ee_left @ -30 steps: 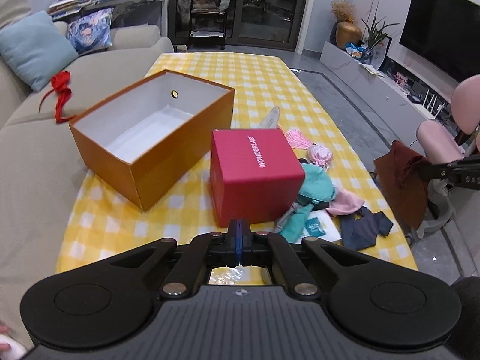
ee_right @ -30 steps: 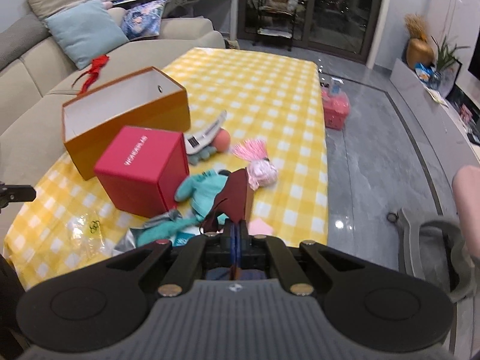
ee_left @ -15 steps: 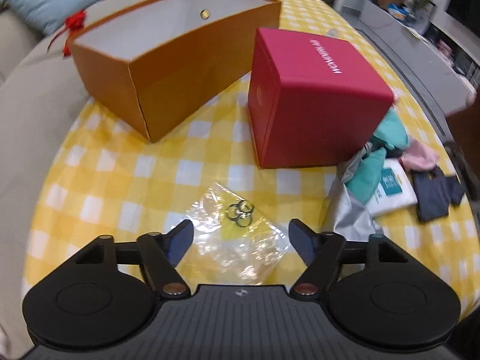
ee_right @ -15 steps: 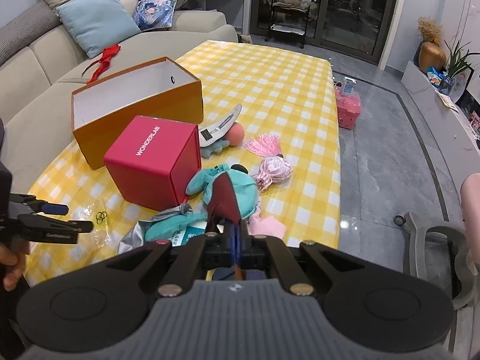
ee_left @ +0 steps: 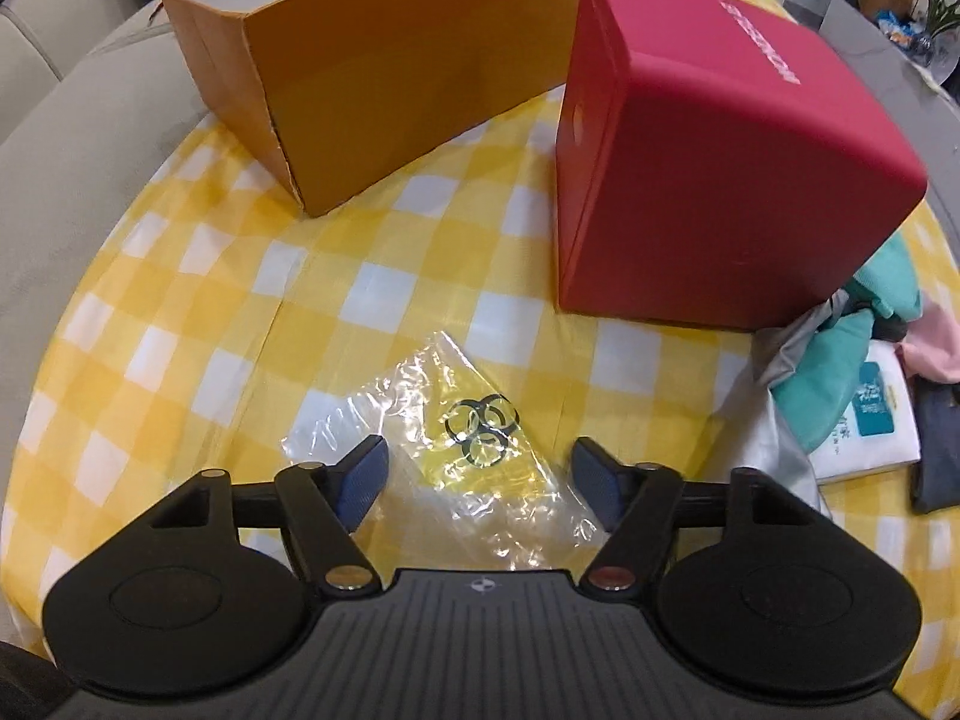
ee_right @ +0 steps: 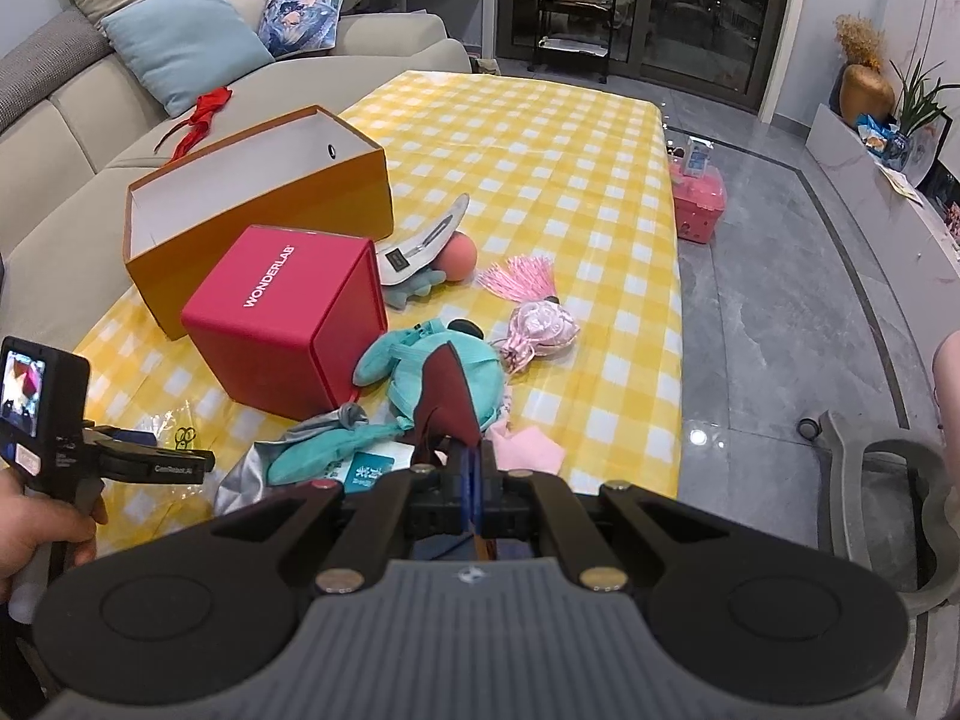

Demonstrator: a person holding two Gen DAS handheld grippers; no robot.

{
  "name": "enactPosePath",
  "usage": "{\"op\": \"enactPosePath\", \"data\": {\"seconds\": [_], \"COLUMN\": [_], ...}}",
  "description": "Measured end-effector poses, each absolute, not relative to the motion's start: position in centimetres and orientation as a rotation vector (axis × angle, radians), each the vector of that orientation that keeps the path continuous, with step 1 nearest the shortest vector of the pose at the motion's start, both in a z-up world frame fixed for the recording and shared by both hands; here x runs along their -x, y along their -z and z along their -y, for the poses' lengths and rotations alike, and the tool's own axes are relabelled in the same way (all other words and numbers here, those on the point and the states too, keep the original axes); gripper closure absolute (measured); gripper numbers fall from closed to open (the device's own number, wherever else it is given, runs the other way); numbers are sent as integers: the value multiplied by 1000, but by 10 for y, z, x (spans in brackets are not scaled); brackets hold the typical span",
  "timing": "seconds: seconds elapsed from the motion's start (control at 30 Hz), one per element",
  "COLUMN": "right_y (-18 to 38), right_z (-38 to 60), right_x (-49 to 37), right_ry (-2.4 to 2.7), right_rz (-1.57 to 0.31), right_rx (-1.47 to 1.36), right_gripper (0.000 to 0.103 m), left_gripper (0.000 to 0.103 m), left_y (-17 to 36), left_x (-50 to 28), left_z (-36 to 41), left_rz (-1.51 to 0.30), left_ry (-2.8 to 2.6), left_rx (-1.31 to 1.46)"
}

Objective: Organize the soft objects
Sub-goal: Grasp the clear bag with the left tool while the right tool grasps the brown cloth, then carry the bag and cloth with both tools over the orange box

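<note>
Two boxes stand on the yellow-checked tablecloth point(ee_left: 180, 312): an open orange cardboard box point(ee_left: 384, 66) at eleven o'clock and a closed crimson cube box point(ee_left: 708, 168) at one o'clock in the left wrist view. The left gripper point(ee_left: 480, 474) spreads its blue-padded fingers point(ee_left: 363, 471) wide around a crinkled clear plastic bag point(ee_left: 456, 456) lying flat. The right gripper point(ee_right: 471, 480) is pinched tight on a dark maroon cloth point(ee_right: 447, 390), above the teal plush toy point(ee_right: 444, 378).

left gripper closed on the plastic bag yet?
No: the left gripper is open, its blue pads apart on either side of the clear plastic bag on the table.
</note>
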State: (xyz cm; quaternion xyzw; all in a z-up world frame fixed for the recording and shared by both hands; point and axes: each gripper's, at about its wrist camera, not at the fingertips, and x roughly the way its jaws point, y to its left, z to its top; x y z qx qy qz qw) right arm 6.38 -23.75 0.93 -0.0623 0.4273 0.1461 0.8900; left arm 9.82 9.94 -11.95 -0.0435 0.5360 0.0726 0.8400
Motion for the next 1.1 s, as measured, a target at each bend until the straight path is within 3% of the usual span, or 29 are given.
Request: {"op": "enactPosePath", "data": {"seconds": [0.03, 0.1, 0.17, 0.63, 1.1], "right_y": [-9, -9, -9, -22, -59], "right_z": [237, 237, 237, 217, 143], "right_x": [-64, -65, -65, -69, -123], "right_ry": [-303, -305, -309, -346, -449], "right_rz": [-887, -887, -885, -861, -812], "right_rx": [130, 130, 127, 154, 221], "right_gripper": [103, 103, 103, 103, 103], "left_gripper": [41, 82, 95, 101, 100], "left_y": [119, 116, 114, 43, -32], "left_x": [-98, -98, -97, -77, -138], "left_z": [-100, -102, -109, -144, -179], "left_rz": [-1133, -1139, -1152, -1035, -946], "left_ry": [-149, -152, -148, -46, 135], "left_rx": [90, 77, 85, 176, 99]}}
